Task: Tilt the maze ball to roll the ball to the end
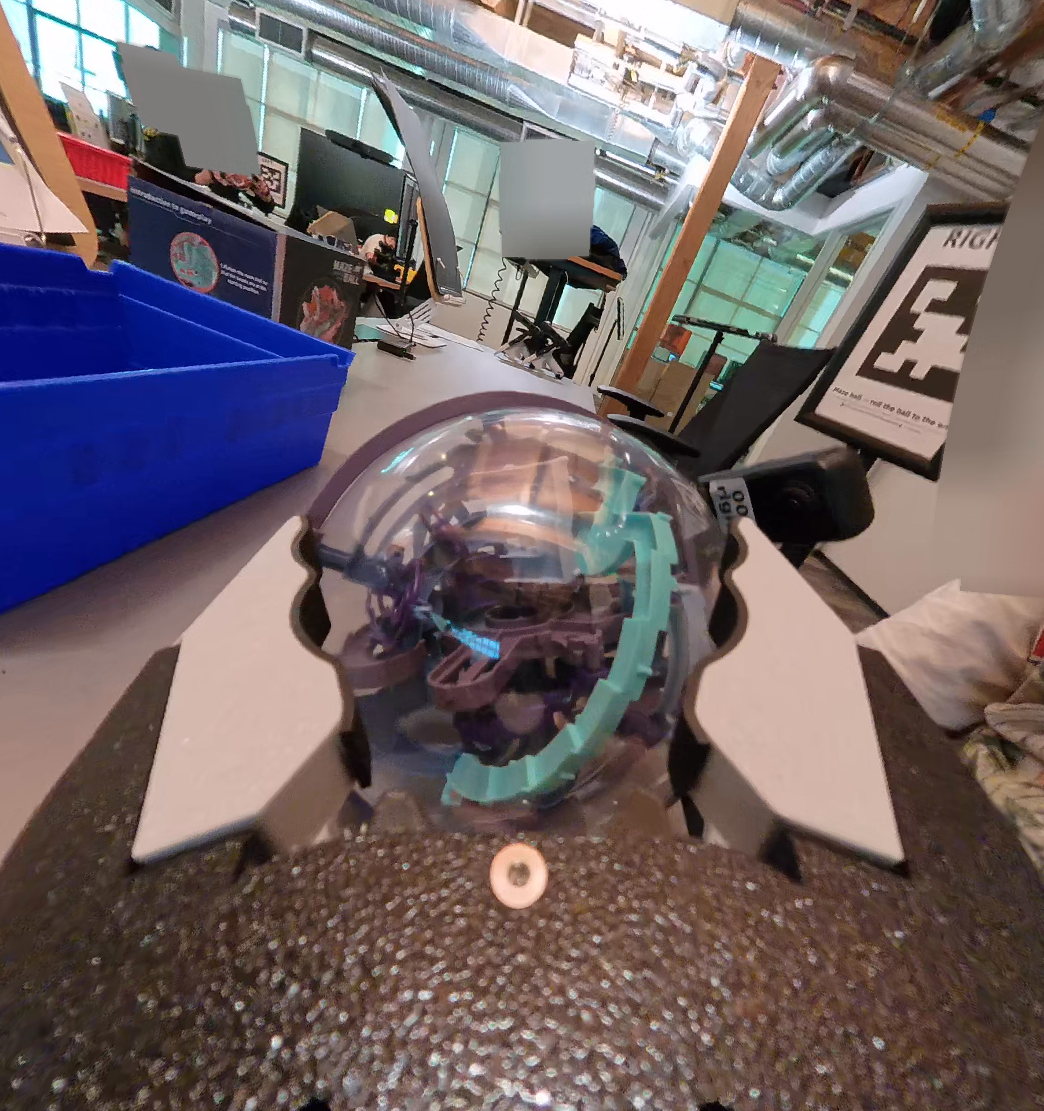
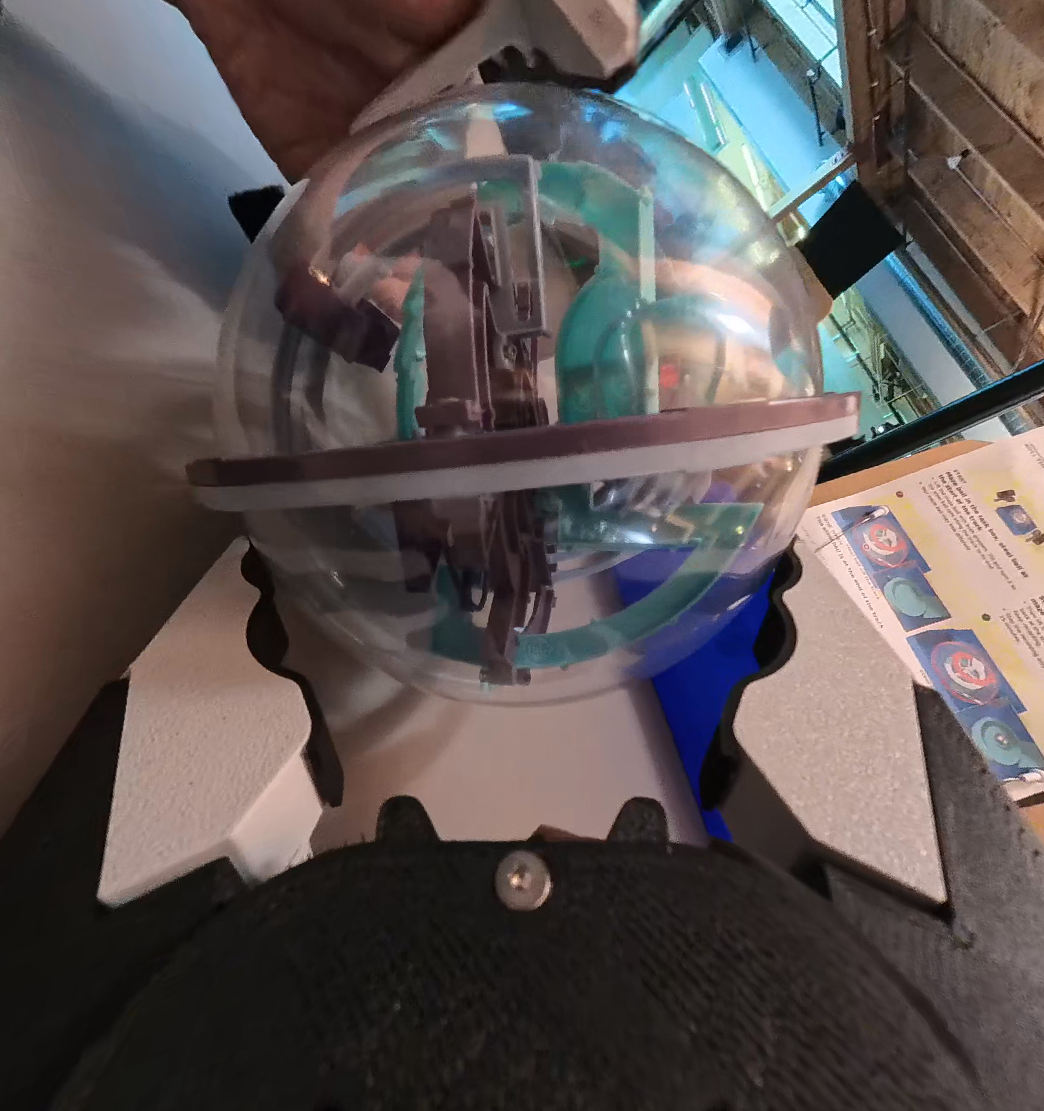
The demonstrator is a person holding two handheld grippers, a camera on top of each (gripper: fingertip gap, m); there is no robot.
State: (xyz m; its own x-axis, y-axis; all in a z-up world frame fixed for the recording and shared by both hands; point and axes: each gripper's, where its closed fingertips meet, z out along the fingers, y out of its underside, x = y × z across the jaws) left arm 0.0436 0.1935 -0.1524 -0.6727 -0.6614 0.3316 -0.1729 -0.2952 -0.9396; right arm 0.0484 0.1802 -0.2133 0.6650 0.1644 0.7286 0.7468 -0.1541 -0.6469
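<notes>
The maze ball (image 1: 507, 601) is a clear sphere with teal and purple tracks inside and a purple-and-white rim around its middle. In the left wrist view it fills the space between my left gripper's (image 1: 519, 529) white fingers (image 1: 237, 679), whose dark pads press on both its sides. In the right wrist view the maze ball (image 2: 519, 385) sits between my right gripper's (image 2: 519, 553) fingers (image 2: 207, 721), with the pads against its lower half and the rim level. The right gripper's body shows behind the ball (image 1: 808, 505). The left gripper's fingers and a hand show above it (image 2: 507, 54). I cannot make out the small ball inside.
A blue bin (image 1: 117, 421) stands at left on the grey table (image 1: 435, 373), with the maze's dark box (image 1: 237, 264) behind it. A framed sign (image 1: 904, 336) and an office chair (image 1: 748, 403) are at right. An instruction sheet (image 2: 958, 601) lies at right. Crumpled cloth (image 1: 1018, 721) lies nearby.
</notes>
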